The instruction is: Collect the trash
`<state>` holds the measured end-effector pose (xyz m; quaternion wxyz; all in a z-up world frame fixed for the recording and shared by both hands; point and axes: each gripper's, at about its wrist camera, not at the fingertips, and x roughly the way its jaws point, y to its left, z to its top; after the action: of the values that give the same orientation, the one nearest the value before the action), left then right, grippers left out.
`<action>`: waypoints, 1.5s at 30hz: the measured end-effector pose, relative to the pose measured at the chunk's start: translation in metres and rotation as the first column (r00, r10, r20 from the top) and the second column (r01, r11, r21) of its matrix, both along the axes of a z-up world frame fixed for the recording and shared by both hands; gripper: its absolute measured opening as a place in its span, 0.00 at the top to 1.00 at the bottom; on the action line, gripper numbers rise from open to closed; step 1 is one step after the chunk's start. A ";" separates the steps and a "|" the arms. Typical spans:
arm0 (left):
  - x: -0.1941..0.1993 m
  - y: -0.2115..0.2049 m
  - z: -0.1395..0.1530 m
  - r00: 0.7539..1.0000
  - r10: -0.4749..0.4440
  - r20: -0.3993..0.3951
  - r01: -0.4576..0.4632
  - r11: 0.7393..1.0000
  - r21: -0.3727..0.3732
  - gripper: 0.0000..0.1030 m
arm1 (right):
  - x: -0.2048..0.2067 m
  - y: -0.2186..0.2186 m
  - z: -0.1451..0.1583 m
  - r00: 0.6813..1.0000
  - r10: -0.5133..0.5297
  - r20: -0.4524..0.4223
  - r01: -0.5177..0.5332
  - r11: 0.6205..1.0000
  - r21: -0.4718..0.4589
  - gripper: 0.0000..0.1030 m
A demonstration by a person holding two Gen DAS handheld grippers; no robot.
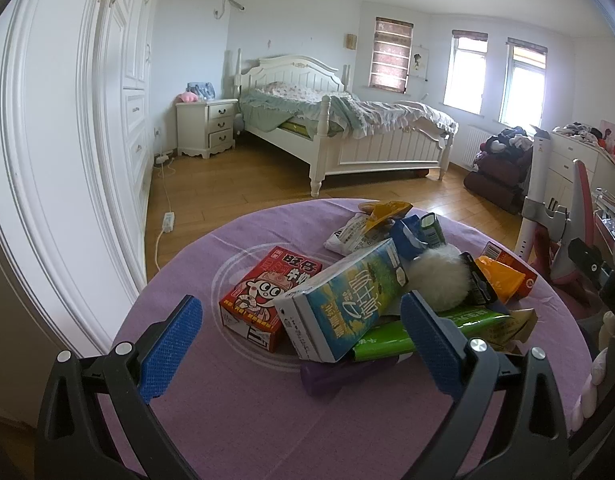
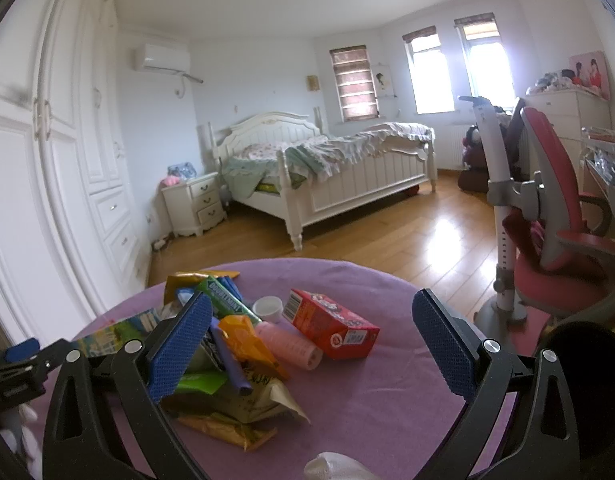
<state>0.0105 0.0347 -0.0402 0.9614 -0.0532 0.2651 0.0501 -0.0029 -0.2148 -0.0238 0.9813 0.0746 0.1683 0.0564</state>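
Counter: round counter (image 1: 235,408) covered with a purple cloth; carries a heap of packaging waste.
Left gripper (image 1: 301,346): fingers (image 1: 169,346) spread wide apart, holding nothing; low over the near edge of the counter, aimed at the heap.
Right gripper (image 2: 311,344): fingers (image 2: 443,344) spread wide apart, holding nothing; the left finger overlaps the heap in view, contact cannot be told; the right finger is over bare cloth.
Trash heap, left wrist view: blue-green milk carton (image 1: 343,308) lies tilted on top of a red snack box (image 1: 263,296) and a green wrapper (image 1: 439,330). A white fluffy ball (image 1: 439,282) sits just behind the carton. An orange wrapper (image 1: 501,280) lies to the right of the ball. A white packet (image 1: 353,236) and a yellow wrapper (image 1: 385,212) lie at the far side.
Trash heap, right wrist view: red carton (image 2: 331,324) lies on its side, right of the heap. A pink cylinder (image 2: 289,344) lies touching it. A white cap (image 2: 268,307) sits just behind the cylinder. A green gum pack (image 2: 223,304) and a purple tube (image 2: 229,360) lie within the heap. A crumpled pale bag (image 2: 247,404) lies at the near edge of the heap.
Near edge: white crumpled object (image 2: 335,468), partly cut off, identity unclear.
Surroundings: white bed (image 1: 347,128), white wardrobe (image 1: 67,120), pink chair (image 2: 563,240), wooden floor (image 2: 427,240).
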 end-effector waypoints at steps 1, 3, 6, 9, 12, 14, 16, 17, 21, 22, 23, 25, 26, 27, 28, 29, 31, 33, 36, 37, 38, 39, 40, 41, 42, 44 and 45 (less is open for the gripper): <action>0.000 0.000 0.000 1.000 0.000 0.000 0.000 1.000 0.000 0.05 | 0.000 0.000 0.000 1.000 0.000 0.000 0.000 1.000 0.000 0.04; 0.000 0.000 0.000 1.000 0.000 0.000 0.000 1.000 -0.001 0.05 | 0.000 0.000 0.000 1.000 0.000 0.000 0.000 1.000 0.001 0.04; 0.000 0.000 0.000 1.000 0.000 0.000 0.000 1.000 -0.002 0.05 | 0.000 0.000 0.001 1.000 0.000 0.000 0.000 1.000 0.002 0.04; 0.000 0.001 0.000 1.000 0.002 0.001 -0.002 1.000 -0.004 0.05 | 0.000 0.000 0.001 1.000 0.006 -0.002 -0.006 1.000 0.005 0.04; -0.003 0.003 0.000 1.000 -0.002 0.014 0.003 1.000 -0.024 0.05 | 0.002 0.000 -0.003 0.999 0.029 -0.019 -0.029 0.999 0.025 0.04; -0.008 0.010 0.001 0.999 -0.023 0.033 0.024 0.998 -0.052 0.05 | 0.006 -0.002 -0.006 0.995 0.081 -0.053 -0.078 0.995 0.061 0.04; -0.010 0.020 0.003 0.999 -0.020 0.030 0.022 0.998 -0.053 0.05 | 0.013 -0.001 -0.003 0.984 0.148 -0.100 -0.139 0.986 0.088 0.04; -0.009 0.026 0.004 0.999 -0.022 0.026 0.024 0.998 -0.060 0.05 | 0.018 0.002 0.002 0.976 0.180 -0.122 -0.170 0.982 0.087 0.04; 0.005 0.055 0.006 0.999 -0.054 0.003 0.054 0.989 -0.136 0.05 | 0.049 0.029 0.027 0.927 0.317 -0.203 -0.301 0.948 0.106 0.04; 0.012 0.061 0.006 0.998 -0.064 -0.011 0.062 0.987 -0.148 0.05 | 0.058 0.038 0.032 0.910 0.350 -0.223 -0.332 0.936 0.115 0.04; 0.020 0.065 0.005 0.996 -0.081 -0.033 0.074 0.984 -0.160 0.05 | 0.068 0.048 0.036 0.894 0.378 -0.242 -0.358 0.925 0.126 0.04; 0.032 0.069 0.001 0.990 -0.121 -0.070 0.106 0.976 -0.188 0.05 | 0.091 0.061 0.045 0.858 0.427 -0.287 -0.395 0.904 0.164 0.04; 0.039 0.071 -0.002 0.986 -0.143 -0.088 0.122 0.971 -0.206 0.05 | 0.101 0.071 0.046 0.840 0.446 -0.309 -0.409 0.895 0.179 0.05; 0.043 0.073 -0.004 0.983 -0.154 -0.097 0.131 0.968 -0.213 0.05 | 0.110 0.079 0.047 0.829 0.455 -0.325 -0.416 0.890 0.184 0.06; 0.047 0.074 -0.005 0.981 -0.161 -0.107 0.136 0.967 -0.214 0.05 | 0.121 0.087 0.049 0.824 0.454 -0.340 -0.418 0.891 0.178 0.07; 0.051 0.074 -0.006 0.979 -0.167 -0.121 0.139 0.969 -0.206 0.05 | 0.131 0.100 0.049 0.817 0.450 -0.361 -0.423 0.893 0.154 0.10; 0.061 0.077 -0.009 0.973 -0.171 -0.154 0.141 0.972 -0.187 0.05 | 0.151 0.117 0.047 0.794 0.451 -0.408 -0.436 0.890 0.135 0.10; 0.067 0.075 -0.012 0.967 -0.185 -0.174 0.152 0.970 -0.189 0.05 | 0.168 0.139 0.041 0.760 0.460 -0.459 -0.451 0.882 0.136 0.10; 0.072 0.075 -0.016 0.960 -0.196 -0.198 0.161 0.970 -0.180 0.05 | 0.190 0.171 0.031 0.715 0.457 -0.529 -0.470 0.874 0.120 0.10; 0.073 0.072 -0.018 0.957 -0.204 -0.207 0.169 0.970 -0.175 0.05 | 0.194 0.181 0.027 0.706 0.451 -0.547 -0.478 0.872 0.103 0.12; 0.076 0.073 -0.019 0.955 -0.207 -0.214 0.172 0.970 -0.171 0.05 | 0.199 0.195 0.021 0.692 0.434 -0.577 -0.488 0.870 0.068 0.18; 0.080 0.074 -0.020 0.951 -0.213 -0.225 0.178 0.970 -0.166 0.05 | 0.206 0.197 0.013 0.681 0.411 -0.607 -0.491 0.870 0.038 0.24; 0.082 0.074 -0.021 0.947 -0.219 -0.235 0.184 0.969 -0.164 0.05 | 0.210 0.206 0.006 0.670 0.384 -0.635 -0.494 0.870 0.004 0.27; 0.084 0.074 -0.022 0.942 -0.228 -0.246 0.190 0.967 -0.166 0.05 | 0.212 0.215 -0.002 0.659 0.345 -0.669 -0.498 0.866 -0.044 0.36; 0.085 0.075 -0.024 0.939 -0.234 -0.252 0.195 0.966 -0.169 0.05 | 0.212 0.220 -0.005 0.663 0.315 -0.679 -0.496 0.865 -0.083 0.41; 0.084 0.074 -0.024 0.936 -0.237 -0.261 0.200 0.966 -0.163 0.06 | 0.205 0.224 -0.005 0.677 0.304 -0.670 -0.492 0.864 -0.105 0.44; 0.083 0.075 -0.024 0.935 -0.238 -0.263 0.202 0.966 -0.160 0.06 | 0.202 0.222 -0.006 0.680 0.308 -0.665 -0.493 0.864 -0.104 0.45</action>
<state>0.0934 0.1095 -0.0644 0.9082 -0.0781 0.4055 -0.0684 0.1993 0.0068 -0.0302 0.8309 -0.0869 0.5038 0.2198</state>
